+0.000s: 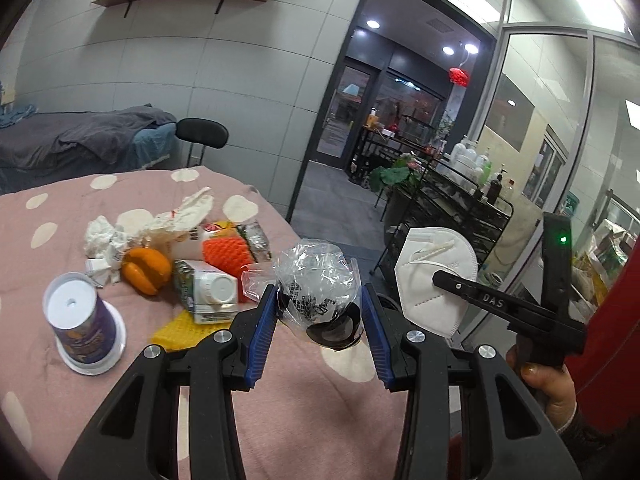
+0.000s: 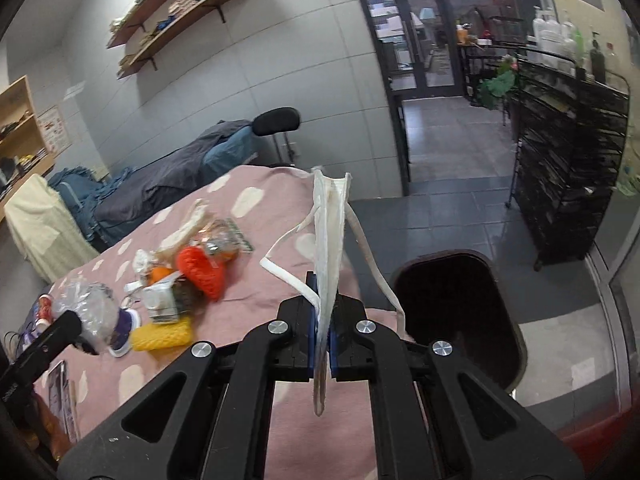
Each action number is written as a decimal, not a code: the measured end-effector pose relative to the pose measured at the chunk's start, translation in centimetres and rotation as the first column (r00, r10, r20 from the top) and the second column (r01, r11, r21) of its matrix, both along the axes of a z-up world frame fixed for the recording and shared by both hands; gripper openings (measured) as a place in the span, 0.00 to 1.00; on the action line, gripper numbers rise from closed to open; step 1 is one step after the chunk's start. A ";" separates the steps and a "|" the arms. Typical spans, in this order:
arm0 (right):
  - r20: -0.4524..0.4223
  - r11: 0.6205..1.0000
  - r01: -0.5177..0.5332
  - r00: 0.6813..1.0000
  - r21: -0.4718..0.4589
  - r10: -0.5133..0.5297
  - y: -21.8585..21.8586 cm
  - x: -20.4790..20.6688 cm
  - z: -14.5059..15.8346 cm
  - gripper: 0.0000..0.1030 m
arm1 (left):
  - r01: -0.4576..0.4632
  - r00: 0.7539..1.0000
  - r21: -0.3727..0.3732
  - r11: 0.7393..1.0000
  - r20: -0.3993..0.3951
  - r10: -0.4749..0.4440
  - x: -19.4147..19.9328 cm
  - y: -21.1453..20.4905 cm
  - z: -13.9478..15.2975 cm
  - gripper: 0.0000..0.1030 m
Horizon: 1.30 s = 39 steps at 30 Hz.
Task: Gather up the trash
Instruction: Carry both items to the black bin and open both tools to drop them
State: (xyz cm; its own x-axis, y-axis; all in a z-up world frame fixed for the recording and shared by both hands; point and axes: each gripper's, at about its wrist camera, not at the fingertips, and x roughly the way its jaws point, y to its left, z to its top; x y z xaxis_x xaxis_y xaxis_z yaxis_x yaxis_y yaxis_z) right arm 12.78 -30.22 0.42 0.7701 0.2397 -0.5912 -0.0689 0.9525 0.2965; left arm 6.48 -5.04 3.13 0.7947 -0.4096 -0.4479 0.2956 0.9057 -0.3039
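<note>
My left gripper (image 1: 320, 312) is shut on a crumpled clear plastic cup (image 1: 320, 280) with black print, held above the pink spotted bedcover (image 1: 300, 420). My right gripper (image 2: 325, 320) is shut on a white face mask (image 2: 330, 232), its straps hanging loose; the mask also shows in the left wrist view (image 1: 432, 280) at the right. A dark open trash bin (image 2: 460, 312) stands on the floor right of the bed. A trash pile lies on the bed: tissues (image 1: 104, 240), an orange (image 1: 146, 270), a carton (image 1: 208, 292), red foam netting (image 1: 226, 252), yellow netting (image 1: 180, 328).
An upturned purple paper cup (image 1: 84, 324) stands at the bed's left. A black wire rack (image 2: 568, 168) with bottles stands at the right. A massage bed with grey cover (image 1: 80, 140) and a stool are behind. Tiled floor leads to a glass door.
</note>
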 end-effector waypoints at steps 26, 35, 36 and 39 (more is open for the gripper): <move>-0.398 0.956 0.288 0.871 -0.059 -0.287 -11.6 8.2 -19.4 0.73 | 0.285 0.953 0.042 0.958 -0.117 -0.278 5.6 -11.4 -2.2 0.41; -0.292 0.911 0.395 0.863 -0.117 -0.412 -14.0 4.2 -17.0 0.79 | 0.383 0.902 0.026 0.923 -0.225 -0.368 8.6 -17.1 -4.6 0.40; -0.261 0.897 0.421 0.858 -0.132 -0.442 -14.4 3.4 -16.7 0.79 | 0.394 0.896 0.029 0.919 -0.236 -0.377 8.9 -17.8 -5.0 0.40; -0.202 0.865 0.474 0.842 -0.168 -0.500 -15.3 2.0 -16.0 0.83 | 0.423 0.878 0.052 0.905 -0.272 -0.394 9.5 -20.2 -6.1 0.40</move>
State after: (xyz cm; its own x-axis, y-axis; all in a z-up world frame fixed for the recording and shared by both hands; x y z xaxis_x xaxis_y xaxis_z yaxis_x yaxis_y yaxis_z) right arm 14.75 -45.55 -15.63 0.6088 -0.2049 -0.7664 0.4699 0.8715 0.1403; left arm 15.97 -25.24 -2.99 0.4235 -0.6121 -0.6678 0.5738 0.7517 -0.3251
